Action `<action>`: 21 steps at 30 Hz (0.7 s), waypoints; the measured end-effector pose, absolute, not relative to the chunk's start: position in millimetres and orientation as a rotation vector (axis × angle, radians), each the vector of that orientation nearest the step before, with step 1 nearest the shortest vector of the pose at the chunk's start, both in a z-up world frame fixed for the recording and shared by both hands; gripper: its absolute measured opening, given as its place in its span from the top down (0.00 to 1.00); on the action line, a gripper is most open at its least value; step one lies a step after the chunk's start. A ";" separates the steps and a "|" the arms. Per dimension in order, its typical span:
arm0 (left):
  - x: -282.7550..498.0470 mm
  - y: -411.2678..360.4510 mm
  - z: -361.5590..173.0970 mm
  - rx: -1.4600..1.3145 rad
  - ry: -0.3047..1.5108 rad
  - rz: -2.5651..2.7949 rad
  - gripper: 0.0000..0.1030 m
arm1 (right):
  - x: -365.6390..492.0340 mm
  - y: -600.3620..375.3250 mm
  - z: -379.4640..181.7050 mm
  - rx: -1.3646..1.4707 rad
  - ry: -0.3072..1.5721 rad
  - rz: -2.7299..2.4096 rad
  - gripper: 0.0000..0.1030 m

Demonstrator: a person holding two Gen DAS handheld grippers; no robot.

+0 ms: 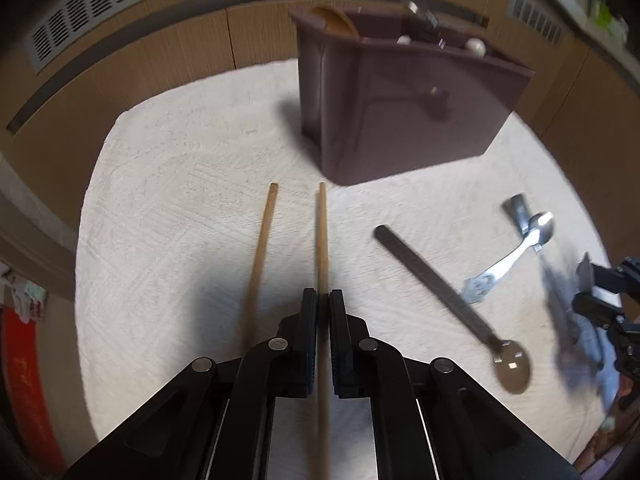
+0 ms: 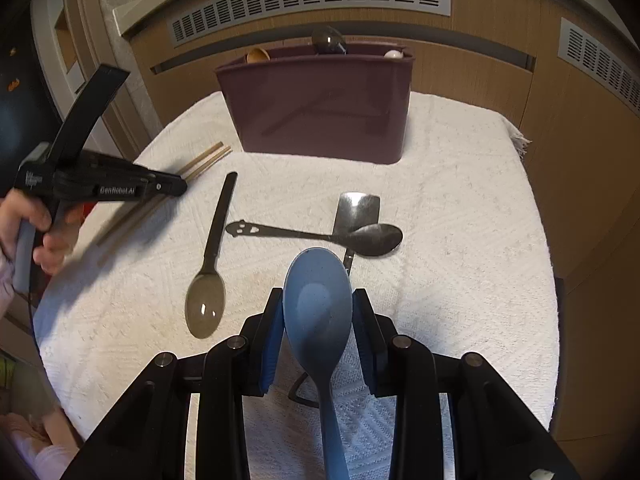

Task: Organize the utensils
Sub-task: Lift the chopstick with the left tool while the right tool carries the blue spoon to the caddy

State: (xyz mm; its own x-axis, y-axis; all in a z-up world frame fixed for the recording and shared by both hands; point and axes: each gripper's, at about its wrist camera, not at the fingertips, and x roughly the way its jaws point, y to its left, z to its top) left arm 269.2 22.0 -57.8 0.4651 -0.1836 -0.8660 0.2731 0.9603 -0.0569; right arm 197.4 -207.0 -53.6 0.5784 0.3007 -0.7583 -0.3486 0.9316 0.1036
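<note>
Chopsticks [image 1: 320, 240]: two; spoons [image 2: 206, 280]: three

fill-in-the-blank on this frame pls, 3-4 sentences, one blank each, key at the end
1. The left gripper is shut on a wooden ____.
2. The right gripper holds a spoon coloured ____.
3. On the white cloth, the holder behind the loose utensils is coloured ____.
4. The second chopstick lies on the cloth to the ____ of the held one in the left wrist view.

Missing words: chopstick; blue; purple; left
</note>
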 end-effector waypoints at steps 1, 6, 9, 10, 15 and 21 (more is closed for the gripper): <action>258.4 24.0 -53.3 0.054 1.012 -0.285 0.94 | 196.0 -206.7 -50.6 -0.062 0.865 0.379 0.71; 221.6 42.8 -28.8 -0.156 0.875 -0.259 0.94 | 188.9 -205.2 -32.6 -0.072 0.817 0.379 0.71; 206.7 44.0 -10.5 -0.222 0.817 -0.279 0.94 | 187.6 -205.8 -25.1 -0.062 0.799 0.373 0.71; 206.1 42.6 -3.4 -0.228 0.801 -0.289 0.94 | 187.7 -206.3 -23.3 -0.059 0.795 0.375 0.71; 207.7 33.8 34.3 -0.259 0.708 -0.334 0.94 | 191.8 -214.6 -2.3 -0.009 0.748 0.376 0.71; 237.9 9.2 136.3 -0.248 0.425 -0.413 0.94 | 220.0 -225.8 101.8 0.025 0.493 0.373 0.78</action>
